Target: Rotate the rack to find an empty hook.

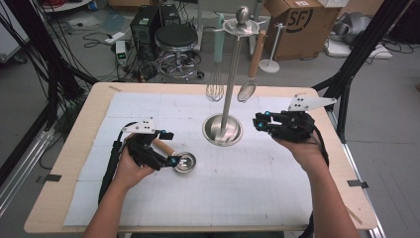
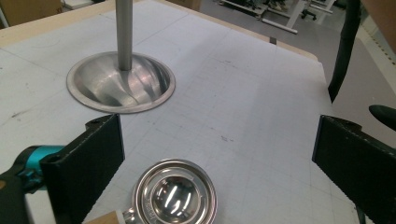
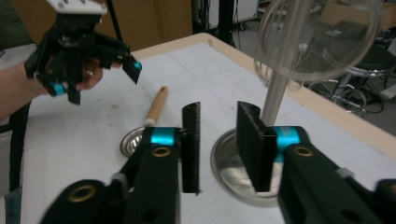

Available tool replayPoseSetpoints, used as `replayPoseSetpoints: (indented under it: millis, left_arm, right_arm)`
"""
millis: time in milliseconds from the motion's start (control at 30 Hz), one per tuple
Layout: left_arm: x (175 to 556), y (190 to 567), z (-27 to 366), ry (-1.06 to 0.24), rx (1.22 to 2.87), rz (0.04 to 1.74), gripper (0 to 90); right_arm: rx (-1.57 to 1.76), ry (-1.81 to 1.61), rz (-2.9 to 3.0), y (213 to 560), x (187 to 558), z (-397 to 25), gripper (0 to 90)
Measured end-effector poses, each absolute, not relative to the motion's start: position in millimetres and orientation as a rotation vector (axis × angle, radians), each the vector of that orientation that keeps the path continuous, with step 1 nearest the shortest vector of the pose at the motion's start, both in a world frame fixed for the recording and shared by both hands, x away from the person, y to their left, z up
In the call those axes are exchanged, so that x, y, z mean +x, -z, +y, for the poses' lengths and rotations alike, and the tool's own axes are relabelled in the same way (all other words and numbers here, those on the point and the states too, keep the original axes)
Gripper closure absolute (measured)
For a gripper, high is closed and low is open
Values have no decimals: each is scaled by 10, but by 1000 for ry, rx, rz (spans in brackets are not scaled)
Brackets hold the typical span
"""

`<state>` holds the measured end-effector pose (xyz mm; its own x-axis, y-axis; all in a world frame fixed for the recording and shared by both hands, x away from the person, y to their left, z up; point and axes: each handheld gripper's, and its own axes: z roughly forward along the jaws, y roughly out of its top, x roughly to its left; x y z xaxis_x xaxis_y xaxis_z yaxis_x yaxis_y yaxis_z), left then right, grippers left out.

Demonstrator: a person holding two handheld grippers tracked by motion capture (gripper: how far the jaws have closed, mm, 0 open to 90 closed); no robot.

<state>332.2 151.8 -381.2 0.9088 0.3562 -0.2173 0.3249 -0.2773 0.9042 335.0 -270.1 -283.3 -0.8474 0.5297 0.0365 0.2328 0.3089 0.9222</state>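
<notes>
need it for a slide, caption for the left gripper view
Open left tongs hover over a steel ladle near the rack's base.

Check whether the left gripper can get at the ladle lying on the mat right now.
Probably yes: the left gripper hangs right over the ladle, jaws wide open, with nothing between them and its bowl.

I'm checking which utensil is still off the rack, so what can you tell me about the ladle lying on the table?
The ladle lies flat on the white gridded mat, left of the rack's round steel base. It has a small, shiny round metal bowl, facing up and empty, joined to a light wooden handle that runs back toward the left tongs. Those tongs hover open above it; in the left gripper view the bowl sits between the two black jaws, neither of which touches it. Only the mat touches it.
</notes>
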Motion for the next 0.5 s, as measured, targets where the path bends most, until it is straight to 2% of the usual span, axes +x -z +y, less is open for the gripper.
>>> replayPoseSetpoints:
  millis: [167,500]
  left_arm:
    - [3329,3822,1506,-30,1888,499,29]
    - [3338,3827,1508,-30,1883,503,29]
  right_arm:
    - [643,-1551,2271,2522,3399,-2623,820]
    - [601,-1527,2275,2034,3565,-2410,890]
